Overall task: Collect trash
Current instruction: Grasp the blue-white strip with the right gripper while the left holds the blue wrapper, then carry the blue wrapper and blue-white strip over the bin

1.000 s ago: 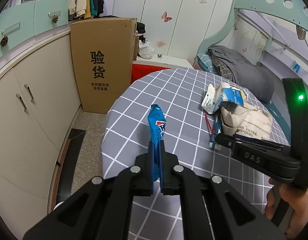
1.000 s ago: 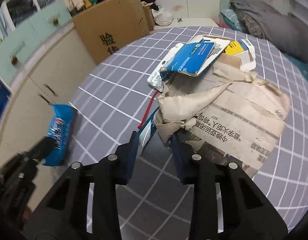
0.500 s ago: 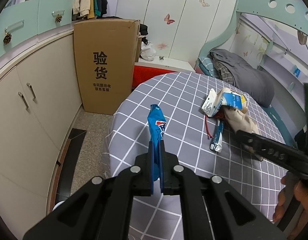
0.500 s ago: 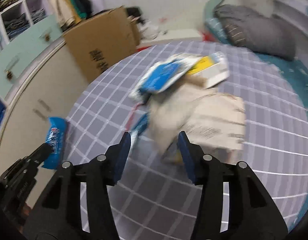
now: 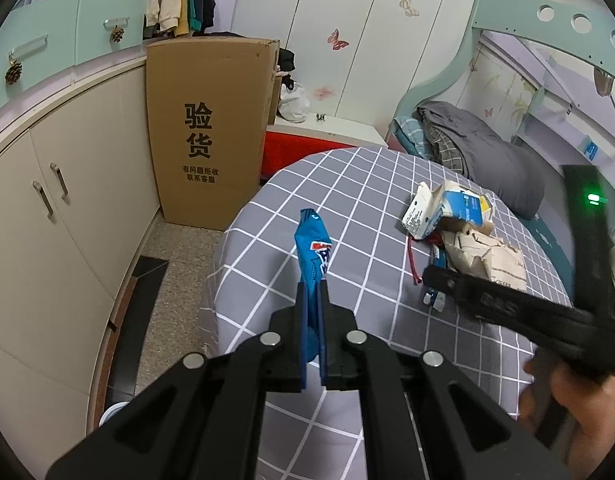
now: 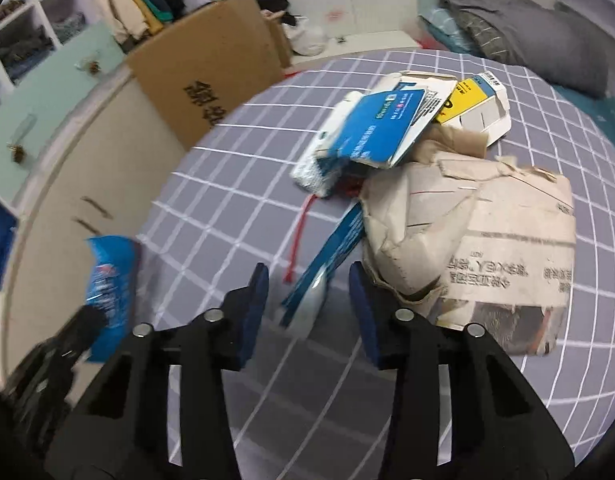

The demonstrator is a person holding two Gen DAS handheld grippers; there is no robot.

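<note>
Two grippers were in view as I worked: my left gripper (image 5: 312, 292) had its jaws clamped on a blue snack wrapper (image 5: 313, 248), its lower part hidden between them, held above the tabletop (image 5: 347, 200) near the left edge. My right gripper (image 6: 309, 280) hung with jaws spread over a flat blue packet (image 6: 327, 252), motion-blurred and partly tucked under crumpled brown paper (image 6: 467, 240). Blue-and-white cartons (image 6: 371, 132) lay piled just behind. Bare checked cloth stretched nearer me; a tall cardboard box (image 5: 207, 128) stood beyond the edge.
</note>
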